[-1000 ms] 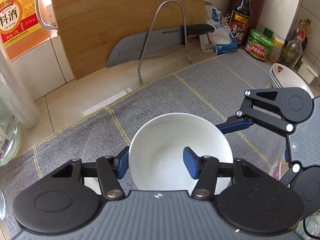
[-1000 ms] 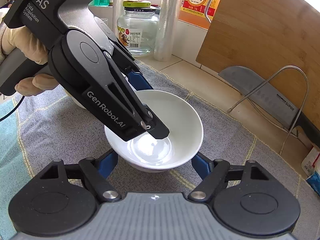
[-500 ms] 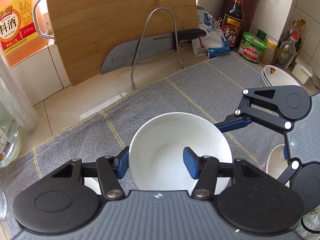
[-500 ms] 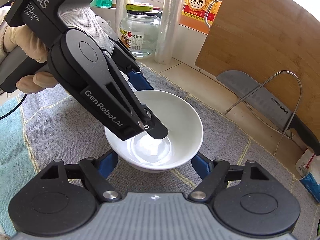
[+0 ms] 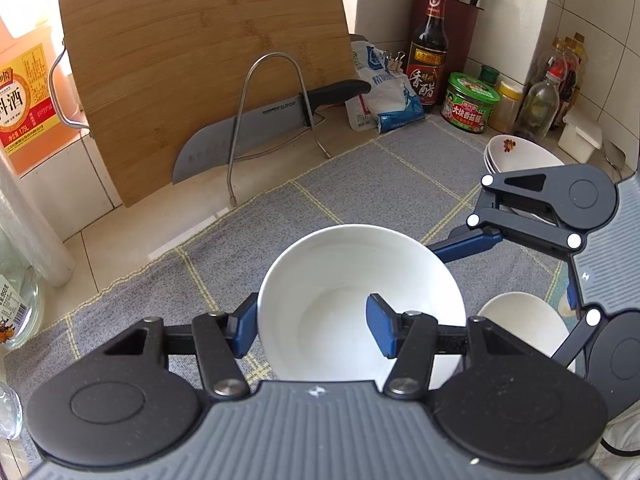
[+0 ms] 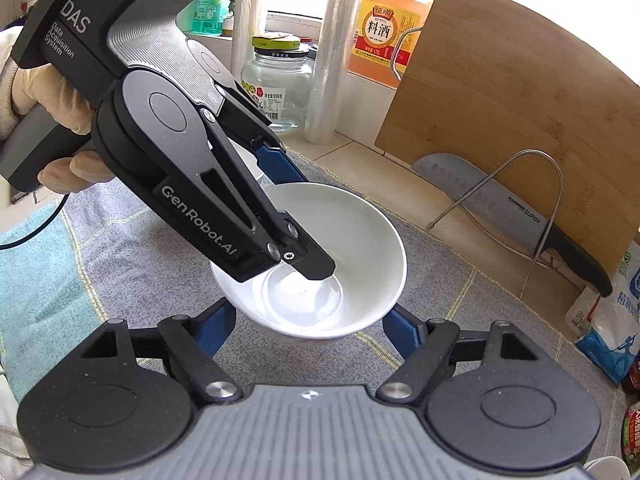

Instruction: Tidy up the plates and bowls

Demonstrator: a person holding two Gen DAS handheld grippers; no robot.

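My left gripper [image 5: 314,330] is shut on the rim of a white bowl [image 5: 352,280], one finger outside and one inside, holding it above the grey mat [image 5: 360,176]. In the right wrist view the bowl [image 6: 352,232] hangs from the left gripper [image 6: 292,216] above the mat. My right gripper [image 6: 308,332] is open, its fingers spread either side below the bowl, not touching it. A second white bowl [image 5: 524,320] sits on the mat lower right. Stacked white plates with a flower mark [image 5: 512,152] stand at the right.
A bamboo cutting board [image 5: 200,60] and knife [image 5: 248,128] lean in a wire rack at the back. Sauce bottle [image 5: 430,44], green jar [image 5: 470,102], salt bag [image 5: 384,92] line the back right. A glass jar [image 6: 276,80] and orange bottle [image 6: 380,28] stand at the left.
The left gripper has lifted the bowl higher off the mat; the second bowl and the plates have come into view at the right. The right gripper stays open beneath.
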